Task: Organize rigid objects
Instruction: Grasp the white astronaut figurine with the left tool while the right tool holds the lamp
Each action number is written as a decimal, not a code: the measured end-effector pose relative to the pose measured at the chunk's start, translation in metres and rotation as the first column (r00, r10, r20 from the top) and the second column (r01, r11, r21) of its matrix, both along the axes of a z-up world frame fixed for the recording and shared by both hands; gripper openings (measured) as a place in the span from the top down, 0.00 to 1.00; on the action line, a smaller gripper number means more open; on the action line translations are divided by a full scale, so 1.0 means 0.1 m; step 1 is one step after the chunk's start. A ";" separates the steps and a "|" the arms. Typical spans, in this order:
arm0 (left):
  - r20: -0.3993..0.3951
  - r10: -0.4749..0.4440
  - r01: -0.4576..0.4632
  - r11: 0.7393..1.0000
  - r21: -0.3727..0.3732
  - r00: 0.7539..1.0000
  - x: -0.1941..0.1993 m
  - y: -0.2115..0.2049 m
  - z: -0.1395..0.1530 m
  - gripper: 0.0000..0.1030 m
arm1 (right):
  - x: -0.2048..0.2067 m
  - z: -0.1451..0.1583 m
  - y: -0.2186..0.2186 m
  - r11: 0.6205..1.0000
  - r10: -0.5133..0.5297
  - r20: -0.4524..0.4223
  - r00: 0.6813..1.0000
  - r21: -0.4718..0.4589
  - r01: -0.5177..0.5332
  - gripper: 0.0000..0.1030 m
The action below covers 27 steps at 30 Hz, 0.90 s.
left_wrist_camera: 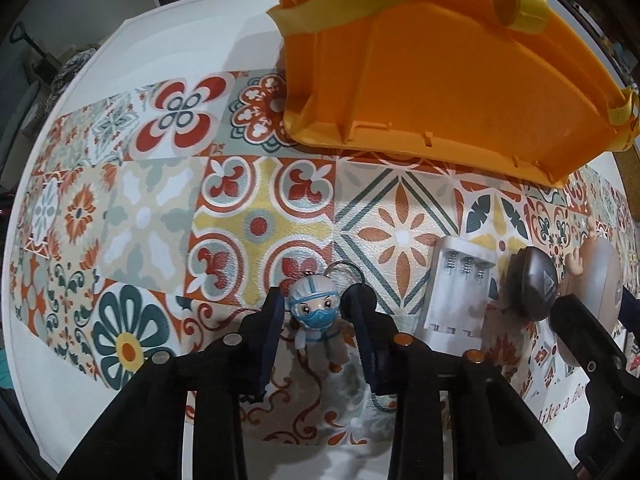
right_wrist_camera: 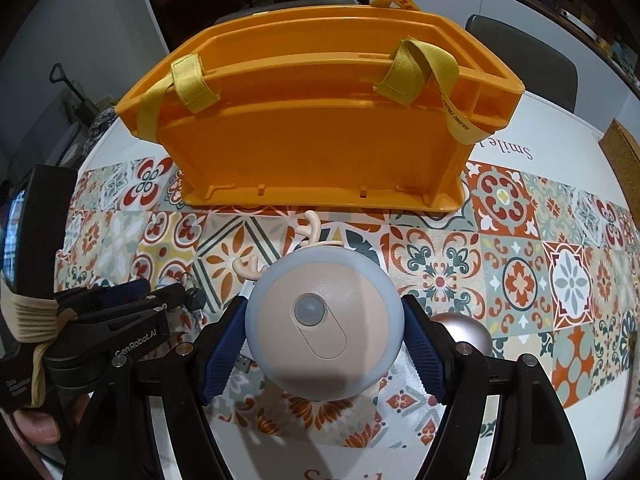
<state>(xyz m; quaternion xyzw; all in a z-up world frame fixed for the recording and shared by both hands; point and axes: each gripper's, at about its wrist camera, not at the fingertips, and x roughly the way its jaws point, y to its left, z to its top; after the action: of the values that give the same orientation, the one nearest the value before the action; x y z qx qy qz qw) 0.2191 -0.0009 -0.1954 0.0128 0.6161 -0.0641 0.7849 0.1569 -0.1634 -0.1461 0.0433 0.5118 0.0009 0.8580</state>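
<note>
Here the left hand-held gripper (left_wrist_camera: 316, 312) is straddling the masked doll keychain (left_wrist_camera: 316, 320) lying on the table (left_wrist_camera: 152, 216), pads not visibly pressing; the right hand-held gripper (right_wrist_camera: 324, 340) is pinching the round antlered night light (right_wrist_camera: 324, 324), likely destined for the orange basket (right_wrist_camera: 312, 136) beyond.

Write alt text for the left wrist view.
The left gripper straddles a small masked figurine keychain on a tile-patterned tablecloth. An orange basket stands behind; a white battery holder lies to the right.
</note>
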 end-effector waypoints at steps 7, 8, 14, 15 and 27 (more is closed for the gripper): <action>-0.004 0.006 -0.006 1.000 -0.021 1.000 0.05 -0.01 -0.12 0.67 | 0.03 -0.03 -0.02 1.000 0.001 -0.007 1.000 0.009 -0.001 0.27; -0.001 0.004 -0.004 1.000 -0.025 1.000 0.05 0.00 -0.12 0.69 | 0.03 -0.03 -0.01 1.000 0.001 -0.007 1.000 0.010 -0.001 0.27; 0.002 0.006 -0.006 0.998 -0.060 1.000 0.05 0.04 -0.12 0.74 | 0.03 -0.06 0.01 1.000 0.001 -0.015 1.000 0.014 -0.001 0.27; 0.000 0.005 -0.005 0.998 -0.059 1.000 0.04 0.04 -0.11 0.74 | 0.03 -0.06 0.01 1.000 0.001 -0.015 1.000 0.014 -0.001 0.27; 0.092 -0.062 0.067 0.997 -0.050 0.994 -0.23 -0.04 0.17 0.74 | -0.05 0.00 -0.01 1.000 -0.007 -0.012 1.000 0.004 0.007 0.27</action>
<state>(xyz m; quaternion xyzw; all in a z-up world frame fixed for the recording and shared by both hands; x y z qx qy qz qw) 0.1963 -0.0051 -0.1785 0.0148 0.5773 -0.1049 0.8096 0.1524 -0.1647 -0.1462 0.0469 0.5170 -0.0013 0.8547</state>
